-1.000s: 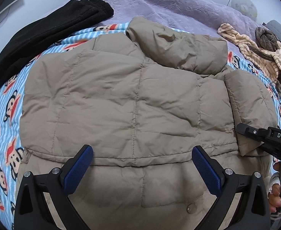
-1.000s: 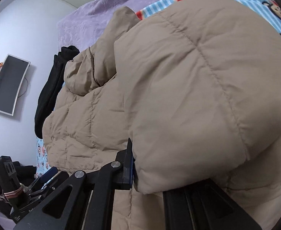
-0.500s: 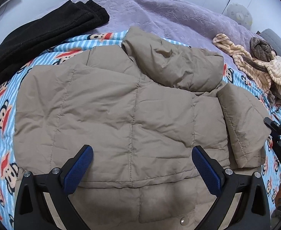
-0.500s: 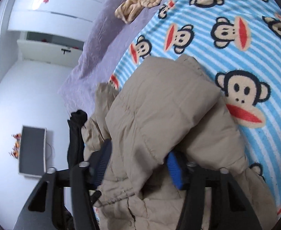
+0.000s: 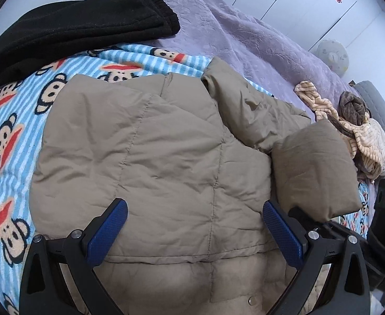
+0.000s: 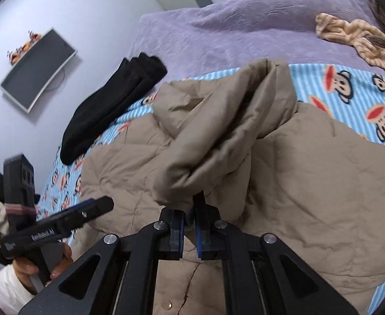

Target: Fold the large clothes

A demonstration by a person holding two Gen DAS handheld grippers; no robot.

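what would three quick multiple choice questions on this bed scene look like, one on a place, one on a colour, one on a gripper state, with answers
1. Where do the black trousers lie relative to the tan puffer jacket?
A. On top of the jacket
B. Beyond its far left corner, apart from it
C. Under the jacket

2. What colour is the bedspread past the monkey-print blanket?
A. Green
B. Red
C. Lilac

3. How do the two grippers stand?
A. Right gripper shut on the jacket's sleeve, left gripper open
B. Both open
C. Left shut on the trousers, right open

Answers:
1 B: in the left wrist view blanket shows between trousers and jacket.
2 C: pale purple cloth runs to the wall.
3 A: the right wrist view shows tan fabric pinched between closed pads; the left pads stand wide apart above the jacket.
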